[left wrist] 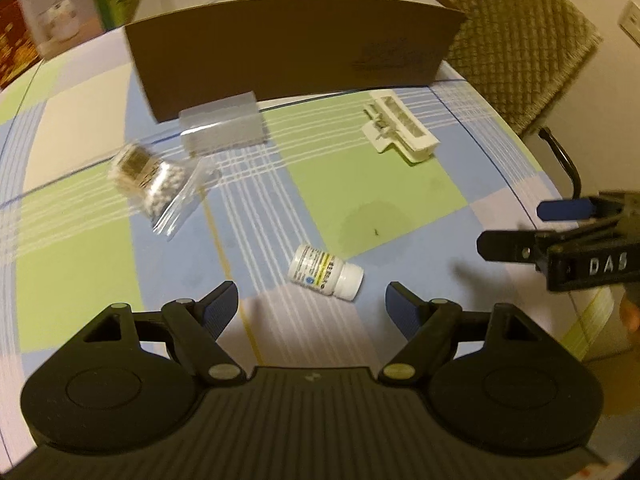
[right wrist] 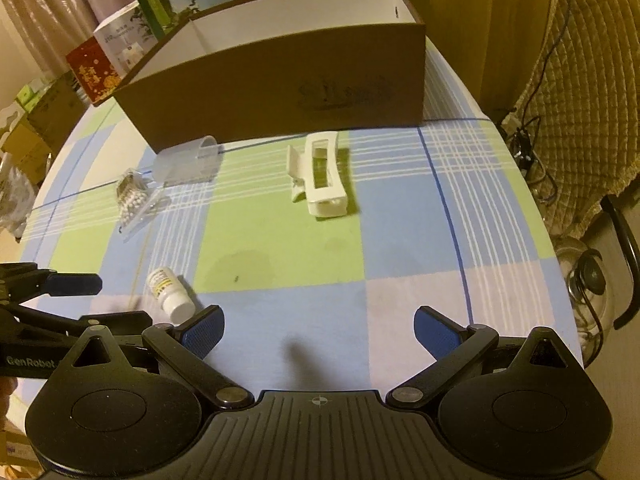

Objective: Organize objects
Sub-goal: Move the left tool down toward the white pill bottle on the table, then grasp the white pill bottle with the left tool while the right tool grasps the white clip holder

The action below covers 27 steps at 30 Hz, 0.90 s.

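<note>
A small white pill bottle point(left wrist: 326, 274) point(right wrist: 170, 290) lies on its side on the checked tablecloth, just ahead of my left gripper point(left wrist: 312, 308), which is open and empty. A white hair claw clip point(left wrist: 402, 128) point(right wrist: 320, 174) lies further back to the right. A clear plastic tube-shaped case point(left wrist: 222, 126) point(right wrist: 186, 160) rests against the brown cardboard box point(left wrist: 296, 46) point(right wrist: 280, 76). A clear bag of white beads point(left wrist: 154, 182) point(right wrist: 134, 200) lies at the left. My right gripper point(right wrist: 318, 334) point(left wrist: 516, 226) is open and empty, low over the cloth.
The table point(right wrist: 400, 220) is round, its edge curving away on the right. A quilted chair back point(left wrist: 516, 40) point(right wrist: 584, 100) and cables stand beyond it. Printed boxes point(right wrist: 116, 52) are stacked behind the cardboard box at the left. A glass kettle point(right wrist: 588, 288) sits off the table's right side.
</note>
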Each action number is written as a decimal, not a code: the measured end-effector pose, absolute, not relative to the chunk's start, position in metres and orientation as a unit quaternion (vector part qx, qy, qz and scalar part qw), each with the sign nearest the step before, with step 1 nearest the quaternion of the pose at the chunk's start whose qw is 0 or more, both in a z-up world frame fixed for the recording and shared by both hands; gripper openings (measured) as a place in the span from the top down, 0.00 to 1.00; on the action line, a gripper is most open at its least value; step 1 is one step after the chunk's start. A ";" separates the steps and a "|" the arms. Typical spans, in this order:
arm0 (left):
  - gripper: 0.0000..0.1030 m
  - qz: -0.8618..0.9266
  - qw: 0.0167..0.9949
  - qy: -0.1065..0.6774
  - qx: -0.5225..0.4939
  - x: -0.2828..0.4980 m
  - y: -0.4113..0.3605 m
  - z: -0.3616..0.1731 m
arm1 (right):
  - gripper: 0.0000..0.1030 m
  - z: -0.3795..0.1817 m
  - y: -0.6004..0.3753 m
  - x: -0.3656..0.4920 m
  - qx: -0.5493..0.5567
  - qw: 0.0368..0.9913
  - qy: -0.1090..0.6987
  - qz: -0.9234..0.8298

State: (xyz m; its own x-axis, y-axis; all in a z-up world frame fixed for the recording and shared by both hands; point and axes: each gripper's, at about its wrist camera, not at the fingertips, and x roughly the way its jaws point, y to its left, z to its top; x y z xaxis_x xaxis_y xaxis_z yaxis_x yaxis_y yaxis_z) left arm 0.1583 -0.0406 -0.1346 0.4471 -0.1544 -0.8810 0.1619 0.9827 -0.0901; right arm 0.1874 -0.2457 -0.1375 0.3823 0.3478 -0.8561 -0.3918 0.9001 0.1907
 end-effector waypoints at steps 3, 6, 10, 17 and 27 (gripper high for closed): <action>0.26 -0.114 0.857 0.502 0.021 0.159 -0.044 -0.141 | 0.04 -0.140 -0.248 0.188 -0.019 0.831 0.512 0.216; 0.27 -0.135 0.860 0.492 0.034 0.161 -0.048 -0.148 | 0.04 -0.142 -0.251 0.188 -0.014 0.831 0.516 0.207; 0.32 -0.150 0.856 0.492 0.053 0.167 -0.053 -0.159 | 0.04 -0.145 -0.254 0.188 -0.009 0.831 0.521 0.196; 0.44 -0.159 0.852 0.494 0.077 0.175 -0.057 -0.170 | 0.04 -0.149 -0.258 0.190 -0.001 0.830 0.527 0.182; 0.59 -0.154 0.852 0.494 0.078 0.181 -0.052 -0.168 | 0.04 -0.150 -0.250 0.202 -0.001 0.832 0.521 0.190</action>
State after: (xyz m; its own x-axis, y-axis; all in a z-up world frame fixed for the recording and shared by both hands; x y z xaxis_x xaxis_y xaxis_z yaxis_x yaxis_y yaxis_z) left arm 0.1815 -0.0519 -0.1683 0.4651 -0.1859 -0.8655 0.3390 0.9406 -0.0199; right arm 0.2023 -0.2497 -0.1499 0.3839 0.3150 -0.8680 -0.3175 0.9277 0.1962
